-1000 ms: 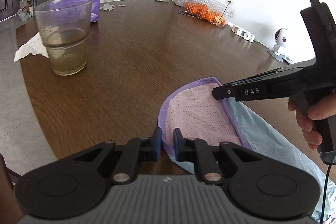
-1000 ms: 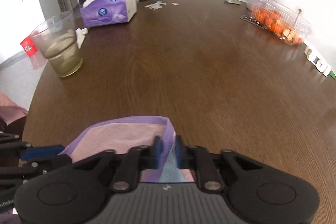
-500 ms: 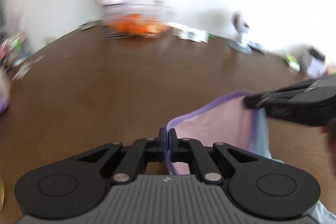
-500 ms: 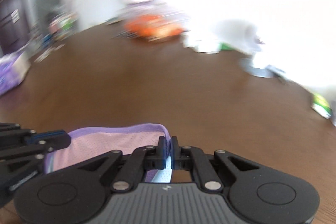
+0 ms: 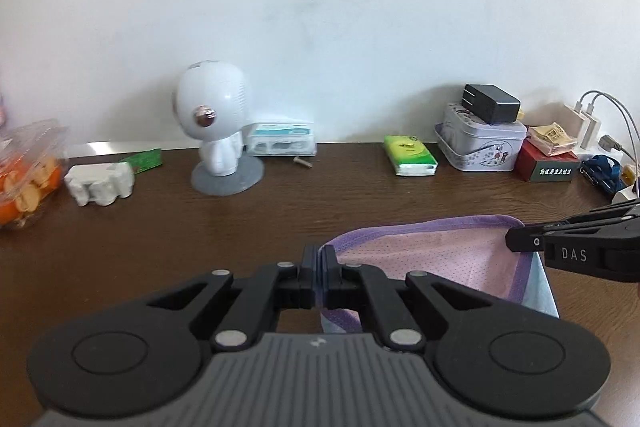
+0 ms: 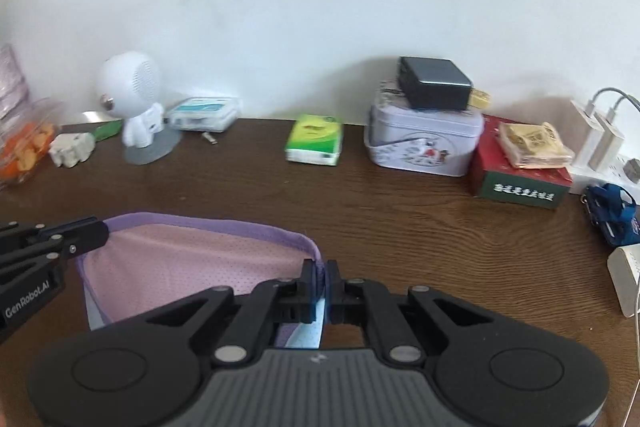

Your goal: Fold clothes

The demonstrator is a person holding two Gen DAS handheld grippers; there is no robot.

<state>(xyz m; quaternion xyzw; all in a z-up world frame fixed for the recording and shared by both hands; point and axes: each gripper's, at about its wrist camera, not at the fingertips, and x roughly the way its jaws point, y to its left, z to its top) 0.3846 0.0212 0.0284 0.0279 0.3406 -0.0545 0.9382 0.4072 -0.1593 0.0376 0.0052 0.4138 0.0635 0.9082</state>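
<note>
Both views have swung round within the last second: the glass and tissue box that were ahead are gone from sight, and the wall side of the table [image 5: 280,195] now faces the cameras. The garment [image 5: 432,259] has come round with them, so the turn looks finished and the cloth is probably ready to be laid down for a fold.

On the left, the left gripper [image 5: 319,267] has its fingers pressed together on the purple-trimmed hem, as they were half a second ago. The one garment, pink mesh with a pale blue layer beneath, stretches rightward between the two tools just above the table. On the right, the right gripper [image 6: 320,277] is likewise clamped on the hem's other corner.

Along the wall, left to right: one fruit tray [image 5: 28,171], one white robot-shaped camera [image 5: 214,127], one green tissue pack [image 5: 410,155], one tin [image 5: 480,147], one red box [image 5: 548,163], two chargers [image 6: 600,143].
</note>
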